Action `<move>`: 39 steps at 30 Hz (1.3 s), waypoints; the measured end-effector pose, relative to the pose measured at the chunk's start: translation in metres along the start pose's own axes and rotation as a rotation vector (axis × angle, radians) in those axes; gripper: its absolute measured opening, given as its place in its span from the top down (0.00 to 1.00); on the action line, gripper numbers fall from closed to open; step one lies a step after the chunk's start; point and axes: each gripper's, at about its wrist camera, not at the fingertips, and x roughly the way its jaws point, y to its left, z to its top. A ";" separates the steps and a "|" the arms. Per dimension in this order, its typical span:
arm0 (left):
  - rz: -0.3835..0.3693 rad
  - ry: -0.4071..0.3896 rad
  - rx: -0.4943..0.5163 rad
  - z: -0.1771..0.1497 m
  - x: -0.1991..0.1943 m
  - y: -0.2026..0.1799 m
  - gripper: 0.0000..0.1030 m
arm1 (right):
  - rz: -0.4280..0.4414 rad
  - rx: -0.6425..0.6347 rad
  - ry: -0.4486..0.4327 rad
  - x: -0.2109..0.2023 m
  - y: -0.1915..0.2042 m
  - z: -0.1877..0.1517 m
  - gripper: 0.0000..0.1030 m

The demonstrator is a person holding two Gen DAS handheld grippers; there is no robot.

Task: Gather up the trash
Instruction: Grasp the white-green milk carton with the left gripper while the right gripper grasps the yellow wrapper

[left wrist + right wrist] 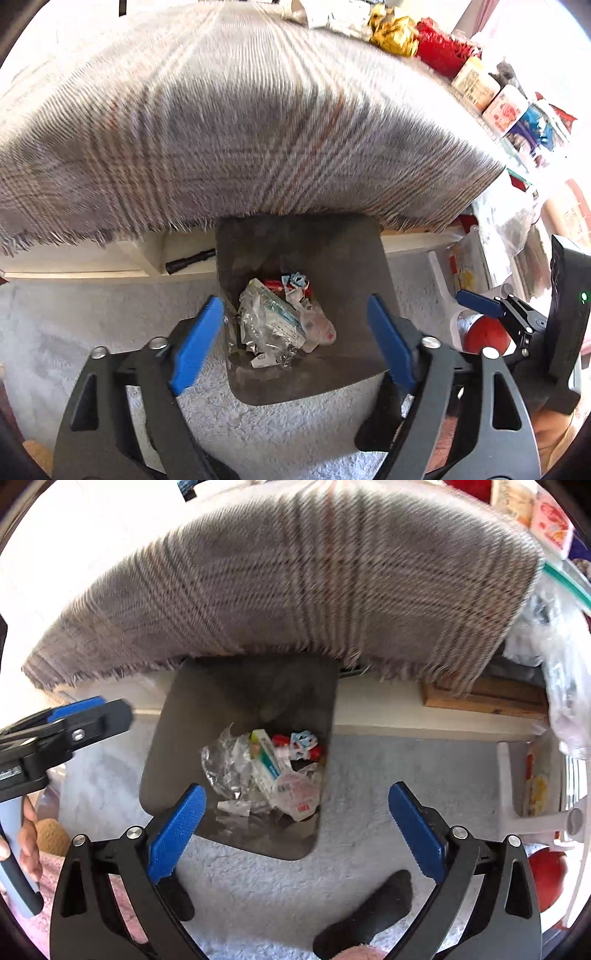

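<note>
A dark grey trash bin (340,258) stands on the pale carpet below the table edge, seen from above; it also shows in the right wrist view (177,746). Inside lies a heap of trash (284,325): clear plastic wrappers, a small carton, red and light blue scraps, also in the right wrist view (273,775). My left gripper (295,339) hovers above the bin, open and empty. My right gripper (295,823) is open and empty above the bin's near right corner. More wrappers, gold and red (395,33), lie at the table's far edge.
A plaid grey cloth (221,122) covers the table and hangs over its edge above the bin. Jars and packets (506,107) line the table's right side. A red ball (484,336) and white plastic frame (517,782) sit at right. A socked foot (373,908) stands near the bin.
</note>
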 end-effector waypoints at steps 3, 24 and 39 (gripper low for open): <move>0.007 -0.037 0.022 0.008 -0.024 -0.004 0.08 | -0.013 0.001 -0.025 -0.018 -0.009 0.011 0.03; 0.060 -0.237 0.130 0.194 -0.082 -0.031 0.08 | -0.058 0.071 -0.296 -0.131 -0.058 0.215 0.03; 0.090 -0.210 0.130 0.306 0.011 -0.026 0.08 | -0.022 0.199 -0.242 -0.055 -0.094 0.338 0.03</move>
